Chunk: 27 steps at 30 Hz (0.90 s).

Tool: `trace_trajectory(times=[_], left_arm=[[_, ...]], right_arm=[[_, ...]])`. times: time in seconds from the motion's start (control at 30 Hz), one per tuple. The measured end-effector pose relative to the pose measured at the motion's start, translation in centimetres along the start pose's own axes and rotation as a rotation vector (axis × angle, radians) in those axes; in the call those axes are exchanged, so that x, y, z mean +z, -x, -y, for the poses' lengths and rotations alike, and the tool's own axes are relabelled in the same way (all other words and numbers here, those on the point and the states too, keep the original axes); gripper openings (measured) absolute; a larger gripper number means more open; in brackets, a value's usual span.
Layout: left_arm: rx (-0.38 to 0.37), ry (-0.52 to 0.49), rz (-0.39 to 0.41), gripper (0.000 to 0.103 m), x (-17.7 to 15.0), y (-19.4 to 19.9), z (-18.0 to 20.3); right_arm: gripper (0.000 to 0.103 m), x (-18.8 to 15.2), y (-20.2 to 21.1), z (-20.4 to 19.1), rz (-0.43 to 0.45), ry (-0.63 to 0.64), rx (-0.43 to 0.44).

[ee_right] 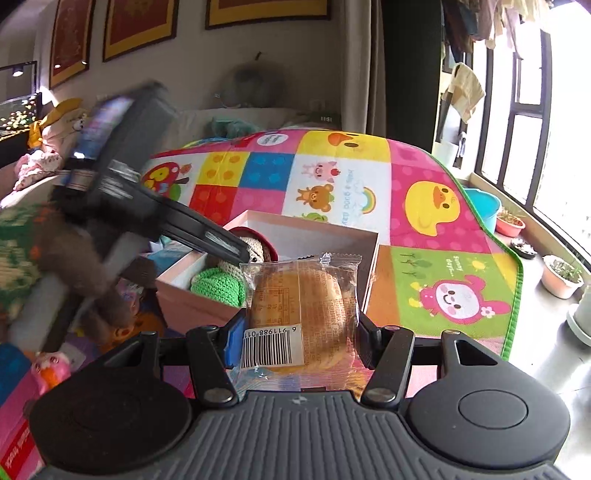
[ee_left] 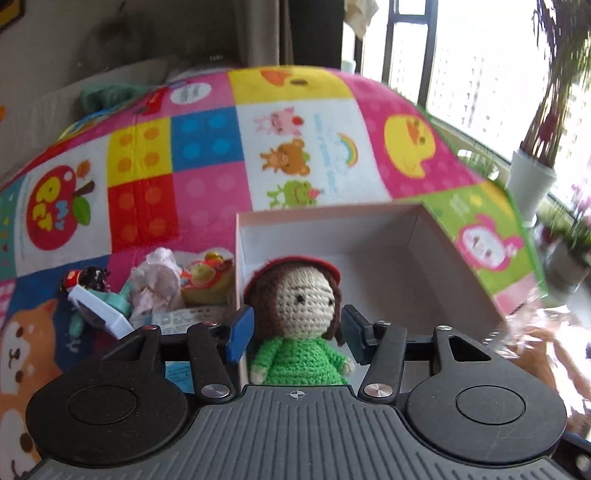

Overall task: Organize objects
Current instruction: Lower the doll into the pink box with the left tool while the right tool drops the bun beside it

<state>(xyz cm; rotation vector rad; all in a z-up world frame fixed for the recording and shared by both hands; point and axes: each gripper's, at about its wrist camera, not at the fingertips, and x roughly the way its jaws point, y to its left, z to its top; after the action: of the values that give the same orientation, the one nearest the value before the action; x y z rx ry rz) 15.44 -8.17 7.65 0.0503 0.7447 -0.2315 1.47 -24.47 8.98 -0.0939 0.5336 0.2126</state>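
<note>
Surface: a soft play mat [ee_left: 207,155] covers the work area, a patchwork of pink, yellow, blue, red and white squares printed with a duck, a bear, a frog, a rainbow and an apple; its green-bound edge curves off toward the window side.
Room: tall dark-framed windows [ee_right: 524,110] let in bright daylight; potted plants [ee_left: 532,177] stand along the sill, laundry hangs above, and framed pictures [ee_right: 136,26] hang on the pale wall.
Box: an open cardboard box [ee_left: 388,258], pale pink outside and plain white inside with straight walls, sits on the mat.
Doll: a crocheted doll [ee_left: 295,325] with a cream knit face, brown yarn hair, red hat and green body stands upright inside the box against its near left wall.
Left gripper: the left gripper [ee_left: 295,332] points down into the box with the doll between its blue-padded fingers; the pads flank the head, and whether they press on it cannot be told.
Right gripper: the right gripper [ee_right: 295,336] is partly closed on a wrapped pastry [ee_right: 299,314], a round golden cake in a clear crinkled packet with a barcode label, held just before the box's near rim.
Left-side clutter: a heap of small toys [ee_left: 159,291] lies just beside the box, among them a ladybird figure, crumpled pale wrapping and a toy fruit basket.
</note>
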Motion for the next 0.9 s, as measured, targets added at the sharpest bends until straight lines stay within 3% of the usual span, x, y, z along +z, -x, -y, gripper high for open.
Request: trace_trajectory(times=[0.17, 0.33, 0.57, 0.7, 0.77, 0.9], left_arm=[[-0.059, 0.146, 0.137, 0.057, -1.3, 5.6, -4.8], [-0.087, 0.233, 0.200, 0.057, -5.9, 10.5, -8.9], [-0.028, 0.333, 0.136, 0.057, -14.4, 14.8, -15.3], [-0.020, 0.417, 0.124, 0.057, -16.5, 15.1, -18.2], [-0.050, 0.430, 0.135, 0.057, -16.2, 14.8, -18.5], [-0.190, 0.416, 0.142, 0.057, -14.3, 13.1, -17.0]], right_arm=[[0.057, 2.3, -2.0, 0.9, -0.045, -0.059, 0.024], [0.057, 5.5, -7.7, 1.3, -0.139, -0.166, 0.059], [0.058, 5.2, -14.6, -1.0, -0.271, -0.144, -0.039], [0.062, 4.0, -15.7, -1.5, -0.350, -0.211, 0.042], [0.063, 3.8, -15.5, -1.4, -0.364, -0.243, 0.072], [0.063, 3.8, -13.1, -1.3, -0.323, -0.219, 0.078]])
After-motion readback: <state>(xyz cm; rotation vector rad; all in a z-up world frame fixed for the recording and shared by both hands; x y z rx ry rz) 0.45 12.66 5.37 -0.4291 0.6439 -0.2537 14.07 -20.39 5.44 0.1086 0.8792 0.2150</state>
